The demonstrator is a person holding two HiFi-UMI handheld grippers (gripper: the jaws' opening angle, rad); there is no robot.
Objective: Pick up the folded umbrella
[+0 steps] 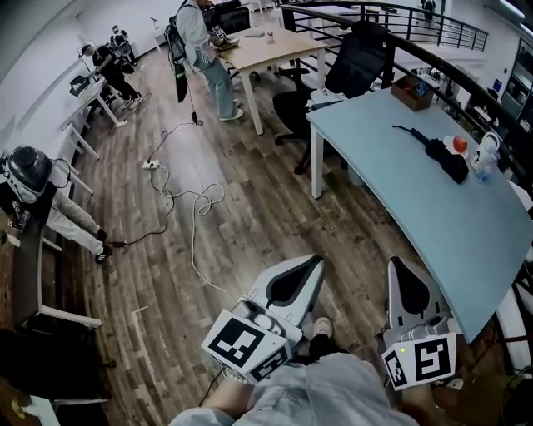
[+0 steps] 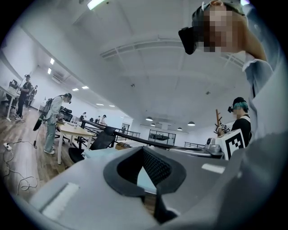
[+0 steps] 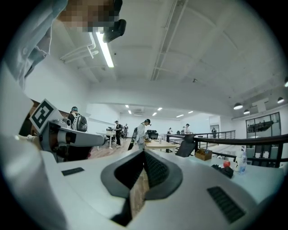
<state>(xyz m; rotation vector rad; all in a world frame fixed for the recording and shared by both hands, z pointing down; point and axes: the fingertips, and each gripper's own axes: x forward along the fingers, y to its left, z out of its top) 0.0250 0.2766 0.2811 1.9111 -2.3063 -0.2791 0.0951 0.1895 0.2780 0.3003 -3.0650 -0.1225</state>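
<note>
- Folded umbrella (image 1: 440, 155): black, lying flat on the light-blue table (image 1: 416, 220) toward its far side. It is held by neither gripper and is well apart from both.
- Left gripper (image 1: 315, 261): jaws together, nothing between them. It stands off the table's near edge, over the wooden floor (image 1: 166, 274).
- Right gripper (image 1: 394, 264): jaws together, nothing between them. Its tips lie just beside the table's curved near edge.
- Table top: a broad bare stretch runs from the near edge up to the umbrella.
- Right end of the table: a red round object (image 1: 460, 143) sits just beside the umbrella. A clear bottle (image 1: 484, 170) stands near it, close to the table's edge.
- Far end of the table: a brown box (image 1: 412, 91) stands on the corner. A black office chair (image 1: 358, 58) is drawn up outside that end.
- Left of the table: open floor, crossed by a loose white cable (image 1: 196, 212) that leads to a power strip (image 1: 151, 164).
- Beyond the table: a wooden desk (image 1: 271, 46) with a person (image 1: 200, 50) standing at it, and a dark railing (image 1: 416, 25) along the far side.
</note>
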